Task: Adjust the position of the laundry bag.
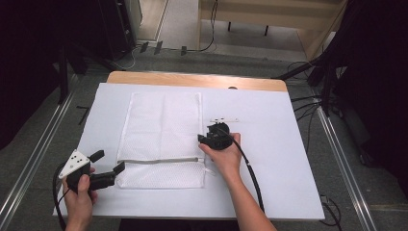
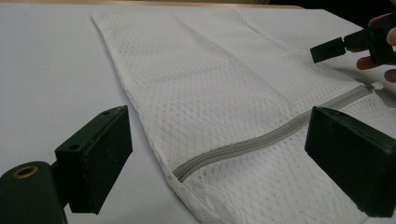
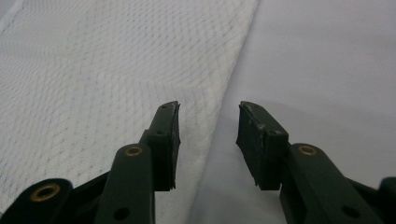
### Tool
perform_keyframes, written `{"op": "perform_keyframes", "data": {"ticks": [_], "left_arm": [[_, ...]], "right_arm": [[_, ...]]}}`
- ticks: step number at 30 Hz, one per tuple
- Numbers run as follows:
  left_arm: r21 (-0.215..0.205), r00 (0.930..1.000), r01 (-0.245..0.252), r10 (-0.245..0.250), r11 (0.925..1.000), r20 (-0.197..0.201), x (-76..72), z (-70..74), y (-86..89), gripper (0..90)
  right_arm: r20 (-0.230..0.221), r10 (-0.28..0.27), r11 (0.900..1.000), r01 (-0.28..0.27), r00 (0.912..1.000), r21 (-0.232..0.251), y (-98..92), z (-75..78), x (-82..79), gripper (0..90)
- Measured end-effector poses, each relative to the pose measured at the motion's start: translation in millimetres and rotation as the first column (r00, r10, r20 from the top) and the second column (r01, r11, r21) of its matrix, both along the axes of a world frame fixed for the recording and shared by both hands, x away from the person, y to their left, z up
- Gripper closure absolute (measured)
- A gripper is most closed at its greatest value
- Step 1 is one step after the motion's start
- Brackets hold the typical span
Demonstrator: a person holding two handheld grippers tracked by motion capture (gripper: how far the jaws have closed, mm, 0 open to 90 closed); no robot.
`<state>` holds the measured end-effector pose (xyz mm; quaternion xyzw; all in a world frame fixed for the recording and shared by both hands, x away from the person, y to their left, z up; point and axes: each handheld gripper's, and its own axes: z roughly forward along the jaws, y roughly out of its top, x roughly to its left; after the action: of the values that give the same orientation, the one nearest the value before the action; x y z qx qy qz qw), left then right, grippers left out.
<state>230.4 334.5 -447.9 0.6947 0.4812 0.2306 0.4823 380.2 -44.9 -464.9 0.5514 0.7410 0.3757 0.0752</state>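
Observation:
A white mesh laundry bag [image 1: 161, 130] lies flat on the white-covered table [image 1: 269, 168], with a grey zipper [image 1: 159, 161] across its near end. The zipper looks shut, and its pull [image 2: 374, 86] sits at the bag's right edge. My left gripper [image 1: 108, 161] hovers open at the bag's near-left corner. In the left gripper view its wide gap [image 2: 217, 135] frames the zipper's [image 2: 261, 142] left end. My right gripper [image 1: 208, 134] is open over the bag's right edge. In the right gripper view the mesh edge [image 3: 219, 93] runs between its jaws [image 3: 208, 116], touching neither.
A small white strip [image 1: 226, 119] lies on the table just beyond the right gripper. The table's wooden far edge [image 1: 192, 79] shows past the white cover. Black stands and cables flank the table on the floor.

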Motion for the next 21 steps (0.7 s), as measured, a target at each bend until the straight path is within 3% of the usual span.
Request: {"op": "perform_keyframes", "data": {"ticks": [3,5,6,8,10,11,15,21], "left_arm": [[0.001,1.0000,0.006,-0.006,1.0000,-0.004,0.2,-0.3,-0.7,7.5],[-0.002,1.0000,0.007,-0.007,1.0000,-0.005,0.3,-0.6,-1.5,7.5],[-0.003,1.0000,0.007,-0.007,1.0000,-0.007,0.1,-0.6,-1.8,7.5],[-0.001,0.9999,0.014,-0.014,0.9999,-0.007,-0.5,-0.7,-3.2,7.5],[0.005,0.9998,0.021,-0.021,0.9998,-0.006,-1.0,-0.5,-5.3,7.5],[0.004,0.9997,0.024,-0.024,0.9997,-0.005,-1.1,-0.4,-6.1,7.6],[0.003,0.9996,0.028,-0.028,0.9996,-0.007,-1.7,-0.4,-7.0,7.5],[-0.003,0.9997,0.026,-0.026,0.9997,-0.006,-1.4,-1.0,-6.3,7.5]], "right_arm": [[-0.010,0.010,1.000,-0.010,0.9999,-0.013,8.2,-2.6,0.1,60.5],[0.007,-0.001,0.999,0.001,1.0000,-0.039,12.0,-2.7,-1.1,61.8],[0.018,-0.005,0.998,0.006,0.9998,-0.064,14.5,-2.2,-2.5,67.9],[0.026,0.004,0.997,-0.002,0.9997,-0.075,16.2,-2.6,-3.5,70.6],[0.050,0.024,0.993,-0.018,0.9985,-0.120,20.2,-3.0,-6.3,84.0],[0.045,0.024,0.993,-0.018,0.9987,-0.113,19.8,-3.2,-5.9,88.9],[0.024,0.022,0.996,-0.020,0.9995,-0.091,15.0,-1.9,-4.5,90.0],[0.050,0.035,0.995,-0.030,0.9981,-0.092,3.7,4.8,-8.8,90.0]]}}
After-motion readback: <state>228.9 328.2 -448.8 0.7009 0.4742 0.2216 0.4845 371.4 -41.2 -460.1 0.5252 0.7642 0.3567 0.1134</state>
